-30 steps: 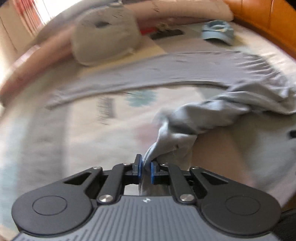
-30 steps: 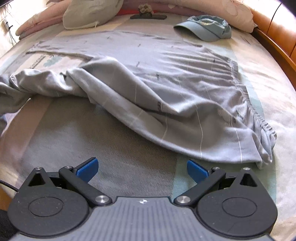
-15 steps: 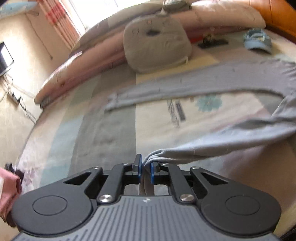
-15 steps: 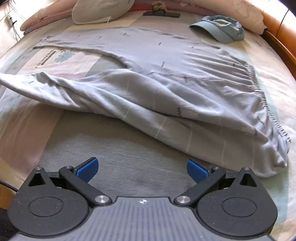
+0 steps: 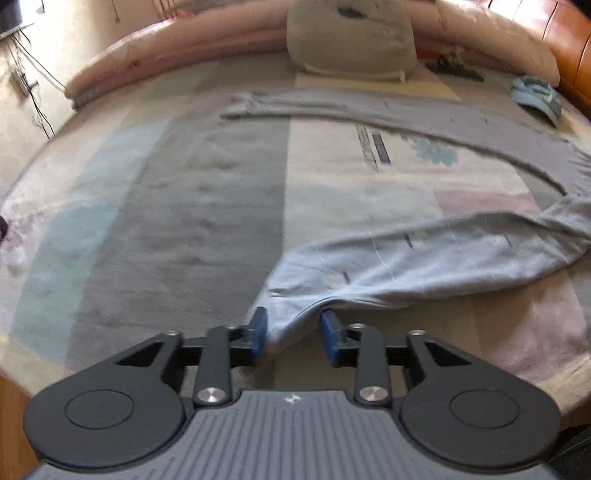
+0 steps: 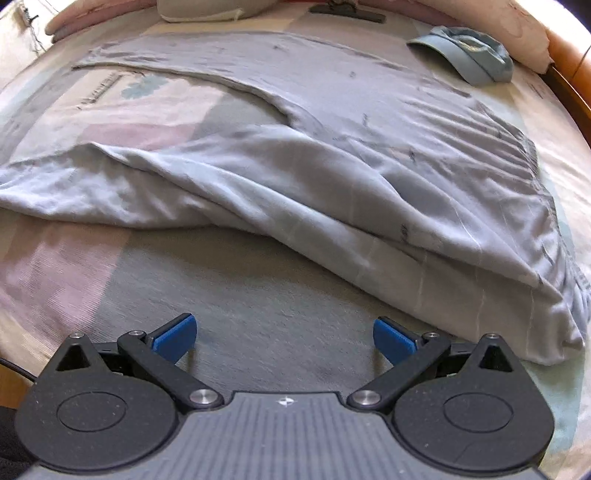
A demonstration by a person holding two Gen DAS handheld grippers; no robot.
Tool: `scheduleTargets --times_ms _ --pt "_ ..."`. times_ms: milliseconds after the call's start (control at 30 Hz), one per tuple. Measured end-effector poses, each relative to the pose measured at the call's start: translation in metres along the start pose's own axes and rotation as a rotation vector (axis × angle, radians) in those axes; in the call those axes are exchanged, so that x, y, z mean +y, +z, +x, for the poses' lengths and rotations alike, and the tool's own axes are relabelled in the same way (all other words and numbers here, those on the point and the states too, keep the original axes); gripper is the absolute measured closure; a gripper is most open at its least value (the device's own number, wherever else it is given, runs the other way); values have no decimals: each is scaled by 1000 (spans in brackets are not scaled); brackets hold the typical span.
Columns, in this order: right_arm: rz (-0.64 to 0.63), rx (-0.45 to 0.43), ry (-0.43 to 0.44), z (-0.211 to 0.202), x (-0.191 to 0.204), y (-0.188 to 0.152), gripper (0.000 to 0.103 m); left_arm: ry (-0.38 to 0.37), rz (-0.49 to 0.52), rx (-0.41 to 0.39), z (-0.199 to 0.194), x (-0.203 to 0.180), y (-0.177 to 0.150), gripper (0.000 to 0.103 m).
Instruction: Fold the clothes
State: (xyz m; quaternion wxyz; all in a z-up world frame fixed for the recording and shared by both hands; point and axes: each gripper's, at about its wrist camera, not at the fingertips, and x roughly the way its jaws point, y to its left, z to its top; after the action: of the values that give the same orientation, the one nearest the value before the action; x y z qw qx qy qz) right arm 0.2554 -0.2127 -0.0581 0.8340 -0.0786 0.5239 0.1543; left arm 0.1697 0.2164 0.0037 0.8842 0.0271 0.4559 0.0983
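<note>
While the left gripper [image 5: 291, 330] has its jaws opening, a leg end of the grey trousers [image 5: 424, 258] lies loose between them, stretching toward 2 o'clock. Empty, the right gripper [image 6: 282, 338] gapes wide over the bedspread [image 6: 258, 295], trousers at 12 o'clock.

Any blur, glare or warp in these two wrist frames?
Left wrist: soft motion blur over the bedspread and trousers, far pillow washed out, fisheye bends the bed. Right wrist: sharper, mild blur, glare at top edge, cap readable.
</note>
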Motion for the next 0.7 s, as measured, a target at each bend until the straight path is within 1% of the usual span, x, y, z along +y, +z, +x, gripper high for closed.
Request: scheduleTargets --times_ms 67,133,200,233,333,433,533,567,600,633,700 --pt "3 -14 30 -2 5 5 0 2 -12 -34 -5 9 6 65" --pt "14 -12 60 0 10 10 0 -20 -35 -73 -7 21 13 65" --pt "23 -4 80 3 16 13 0 -43 -42 -99 -2 28 20 61" --pt "21 0 82 5 19 13 0 -56 -33 -90 7 29 22 59" --pt "14 21 62 11 26 13 0 -103 -5 -41 40 28 23 59" --pt "0 30 30 11 32 12 0 -149 -16 6 73 27 19 60" --pt "37 36 21 7 32 10 0 -206 -36 57 92 23 15 68" --pt "48 37 17 6 32 9 0 -232 -22 46 92 19 14 82" --pt "55 35 12 3 32 7 0 -245 -6 44 91 16 14 93" --pt "63 34 8 2 32 6 0 -243 2 35 88 14 17 97" --pt "83 32 -1 0 31 4 0 -237 2 1 82 14 24 97"
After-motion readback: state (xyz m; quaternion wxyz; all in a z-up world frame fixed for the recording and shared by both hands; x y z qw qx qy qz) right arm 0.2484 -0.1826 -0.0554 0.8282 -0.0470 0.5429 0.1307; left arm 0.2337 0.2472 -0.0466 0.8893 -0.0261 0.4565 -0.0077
